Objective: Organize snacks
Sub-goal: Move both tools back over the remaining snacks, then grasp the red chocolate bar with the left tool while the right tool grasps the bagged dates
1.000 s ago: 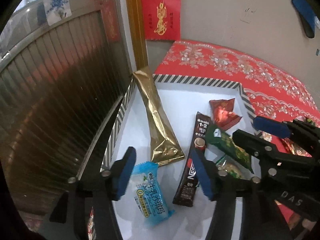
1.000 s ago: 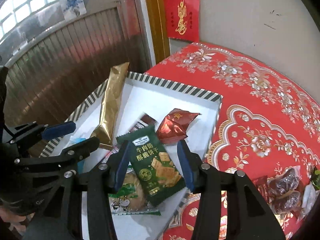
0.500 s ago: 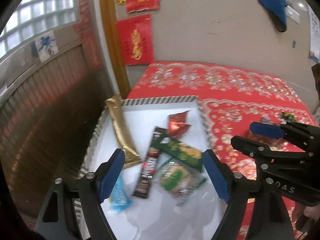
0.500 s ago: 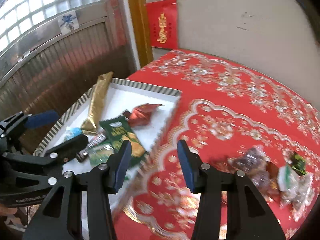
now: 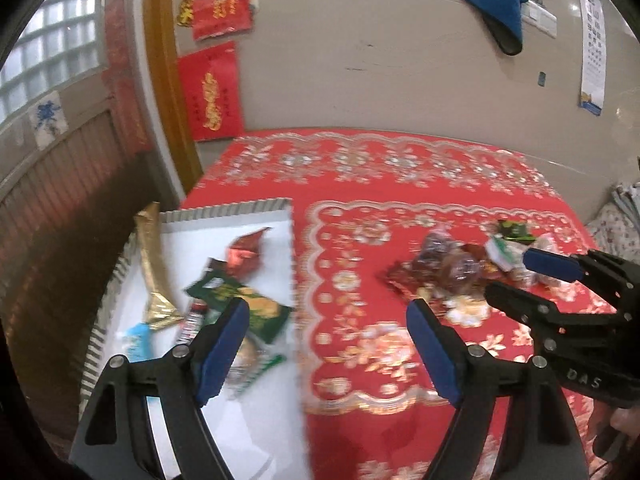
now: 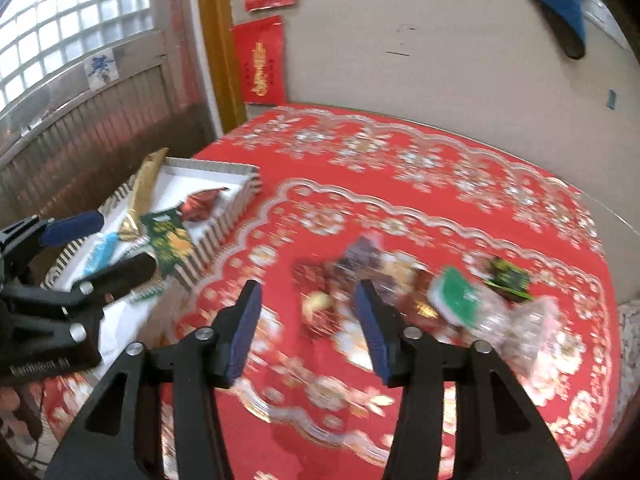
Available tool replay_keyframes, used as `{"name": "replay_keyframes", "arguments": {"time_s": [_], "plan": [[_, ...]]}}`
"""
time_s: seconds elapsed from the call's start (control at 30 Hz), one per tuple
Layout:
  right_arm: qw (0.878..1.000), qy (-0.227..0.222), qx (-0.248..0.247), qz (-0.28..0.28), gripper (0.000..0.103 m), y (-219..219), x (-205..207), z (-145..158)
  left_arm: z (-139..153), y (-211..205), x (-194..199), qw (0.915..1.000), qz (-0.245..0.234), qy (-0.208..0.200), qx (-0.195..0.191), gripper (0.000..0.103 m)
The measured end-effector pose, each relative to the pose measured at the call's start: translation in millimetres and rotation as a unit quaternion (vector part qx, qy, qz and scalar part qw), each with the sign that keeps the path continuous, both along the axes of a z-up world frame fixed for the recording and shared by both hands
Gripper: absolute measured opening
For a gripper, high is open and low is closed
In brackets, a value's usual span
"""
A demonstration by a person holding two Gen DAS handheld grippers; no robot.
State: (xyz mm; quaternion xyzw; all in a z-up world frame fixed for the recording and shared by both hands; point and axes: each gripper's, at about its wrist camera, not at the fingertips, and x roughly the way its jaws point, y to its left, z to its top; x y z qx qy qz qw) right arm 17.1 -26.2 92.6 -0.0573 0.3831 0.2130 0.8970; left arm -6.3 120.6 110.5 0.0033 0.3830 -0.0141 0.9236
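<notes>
Left wrist view: the left gripper (image 5: 326, 334) is wide open with nothing in it, over the red flowered tablecloth (image 5: 360, 184) just right of the white tray with a striped rim (image 5: 236, 208). The loose pile of wrapped snacks (image 6: 420, 288) lies ahead of the right gripper (image 6: 308, 328) — a bit to its right, not touching. Its jaws have just been opening, with nothing between them. Snack packets already lie in the tray.
</notes>
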Motion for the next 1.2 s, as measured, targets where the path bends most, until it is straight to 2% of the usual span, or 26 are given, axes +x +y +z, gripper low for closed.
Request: {"name": "replay_keyframes", "arguments": {"time_s": [0.17,0.43,0.5,0.57,0.87,0.9,0.93,0.97,1.03,1.1,1.13,1.17,1.2], "plan": [[0.999,0.002,-0.018,-0.029,0.059,-49,-4,1,-11,-25,23,0.9985,-0.004,0.044,-0.033,0.082],[0.998,0.018,0.008,-0.060,0.059,-115,-6,0,-49,-53,69,0.9929,0.021,0.112,-0.032,0.082],[0.998,0.019,0.015,-0.063,0.059,-122,-7,-1,-59,-52,80,0.9892,0.037,0.133,-0.049,0.082],[0.998,0.021,0.026,-0.062,0.059,-128,-7,-2,-65,-55,88,0.9883,0.047,0.138,-0.046,0.082],[0.997,0.030,0.047,-0.047,0.059,-131,-4,-8,-89,-69,112,0.9835,0.044,0.168,-0.050,0.081],[0.997,0.030,0.047,-0.045,0.059,-129,-3,-7,-89,-67,113,0.9832,0.040,0.170,-0.052,0.079],[0.998,0.030,0.046,-0.043,0.059,-128,-3,-7,-90,-66,114,0.9823,0.036,0.177,-0.051,0.064],[0.998,0.029,0.045,-0.041,0.059,-126,-2,-6,-92,-64,116,0.9808,0.033,0.186,-0.047,0.055],[0.998,0.027,0.042,-0.036,0.059,-120,0,-4,-91,-62,114,0.9822,0.016,0.184,-0.036,0.052],[0.998,0.030,0.046,-0.032,0.059,-115,5,-3,-90,-60,113,0.9817,0.005,0.186,-0.037,0.044],[0.998,0.031,0.050,-0.030,0.059,-113,6,-3,-89,-59,112,0.9812,0.002,0.188,-0.044,0.031],[0.998,0.033,0.055,-0.027,0.059,-109,9,-2,-88,-57,110,0.9806,-0.002,0.190,-0.049,0.024],[0.997,0.035,0.058,-0.023,0.059,-104,12,-1,-87,-57,109,0.9809,-0.004,0.189,-0.044,0.024]]}}
